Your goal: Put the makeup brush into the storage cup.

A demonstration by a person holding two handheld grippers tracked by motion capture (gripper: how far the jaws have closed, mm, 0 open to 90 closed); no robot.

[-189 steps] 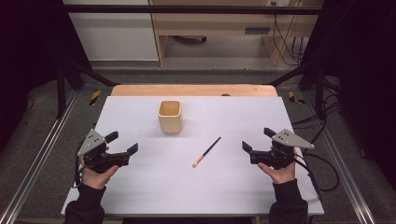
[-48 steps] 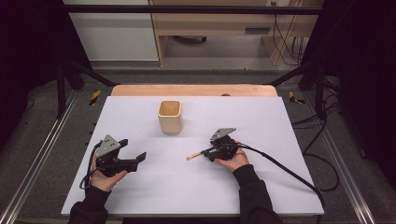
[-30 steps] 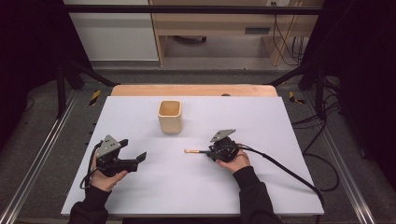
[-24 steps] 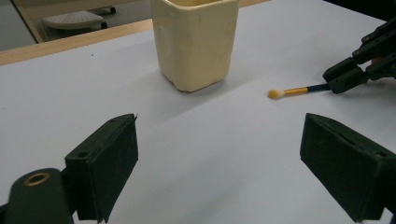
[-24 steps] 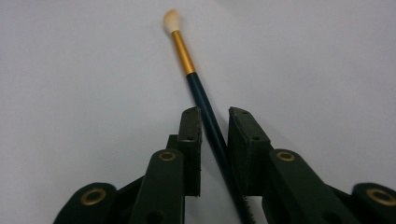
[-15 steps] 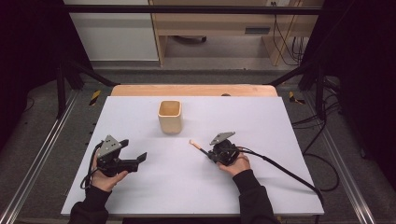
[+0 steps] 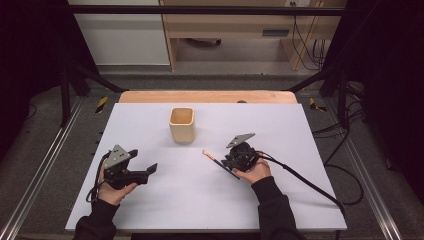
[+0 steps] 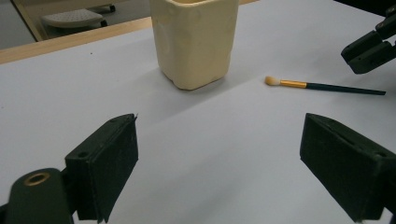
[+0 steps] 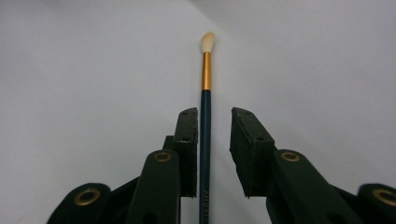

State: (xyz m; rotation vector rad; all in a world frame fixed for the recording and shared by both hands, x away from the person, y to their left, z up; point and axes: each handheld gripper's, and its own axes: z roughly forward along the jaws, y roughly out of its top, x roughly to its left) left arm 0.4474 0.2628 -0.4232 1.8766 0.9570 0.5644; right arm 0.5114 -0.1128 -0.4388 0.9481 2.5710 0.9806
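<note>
High overhead view; two close gripper views, brush (image 7: 216,158) shared.

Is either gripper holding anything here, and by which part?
Nothing is held. The right gripper, whose jaws have just been opening, straddles the brush handle with a gap beside it; the left gripper is open and empty.

Matt cream cup (image 7: 181,124), gold metal-banded glossy dark brush (image 9: 205,116), smooth white table (image 7: 200,200) sheet.
</note>
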